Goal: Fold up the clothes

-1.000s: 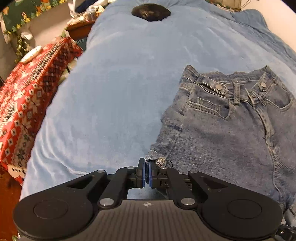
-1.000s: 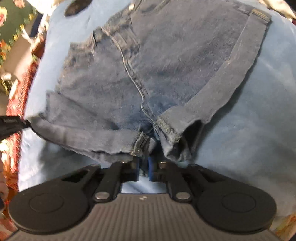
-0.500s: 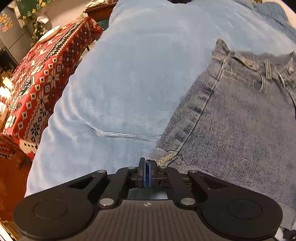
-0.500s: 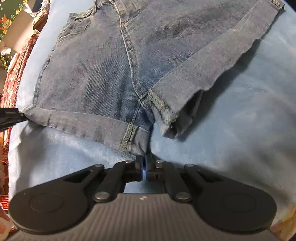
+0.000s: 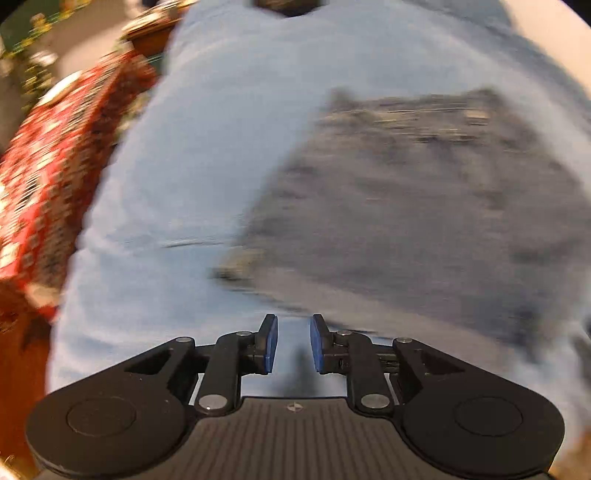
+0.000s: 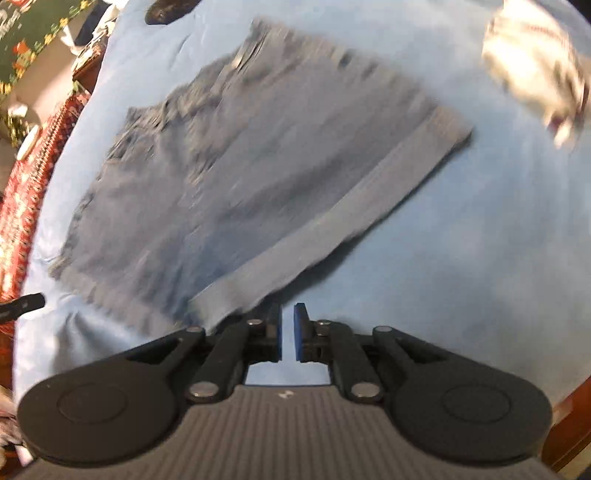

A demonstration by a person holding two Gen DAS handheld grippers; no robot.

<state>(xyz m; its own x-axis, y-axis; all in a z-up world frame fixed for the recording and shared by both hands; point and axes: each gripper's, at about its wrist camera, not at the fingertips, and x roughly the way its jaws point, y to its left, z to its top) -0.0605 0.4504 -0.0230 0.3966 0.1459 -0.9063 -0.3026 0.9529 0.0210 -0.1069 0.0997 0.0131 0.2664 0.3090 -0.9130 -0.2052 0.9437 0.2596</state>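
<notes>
Blue denim shorts (image 6: 240,177) lie spread flat on a light blue blanket (image 6: 461,258), hems toward me, waistband at the far end. They also show, blurred, in the left wrist view (image 5: 424,221). My left gripper (image 5: 293,345) is open and empty, just short of the left leg hem. My right gripper (image 6: 288,332) is slightly open and empty, just below the crotch end of the hems. The left gripper's tip (image 6: 22,304) pokes in at the left edge of the right wrist view.
A red patterned cloth (image 5: 44,177) covers furniture to the left of the blanket (image 5: 221,129). A dark round object (image 6: 170,11) lies at the blanket's far end. A pale garment (image 6: 535,70) lies at the far right. Both views are motion-blurred.
Both grippers have let go of the shorts' hems and opened. They have pulled back and up, leaving the shorts lying flat on the blanket.
</notes>
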